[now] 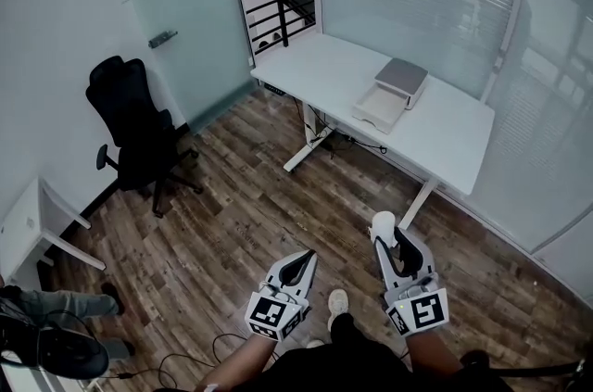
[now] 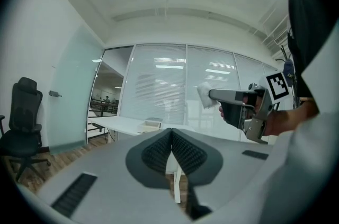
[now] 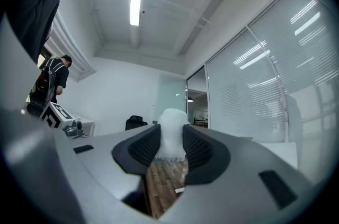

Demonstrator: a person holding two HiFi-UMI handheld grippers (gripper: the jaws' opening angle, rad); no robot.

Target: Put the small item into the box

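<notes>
A small white soft item (image 3: 170, 135) sits pinched between the ribbed pads of my right gripper (image 3: 170, 144), which is shut on it. In the head view the right gripper (image 1: 387, 233) is held low at the bottom right, the white item (image 1: 383, 222) at its tip. My left gripper (image 1: 301, 262) hangs beside it, shut and with nothing in it. In the left gripper view its jaws meet at their tips (image 2: 171, 132), and the right gripper (image 2: 212, 95) with the white item (image 2: 205, 95) shows beyond. The box (image 1: 392, 94), grey lid over a white tray, lies on the white desk (image 1: 324, 66) far ahead.
A black office chair (image 1: 132, 126) stands at the left by the frosted glass wall. A white side table (image 1: 42, 223) and a seated person's legs (image 1: 56, 305) are at the lower left. Wooden floor (image 1: 232, 223) lies between me and the desk. Cables trail on the floor near my feet.
</notes>
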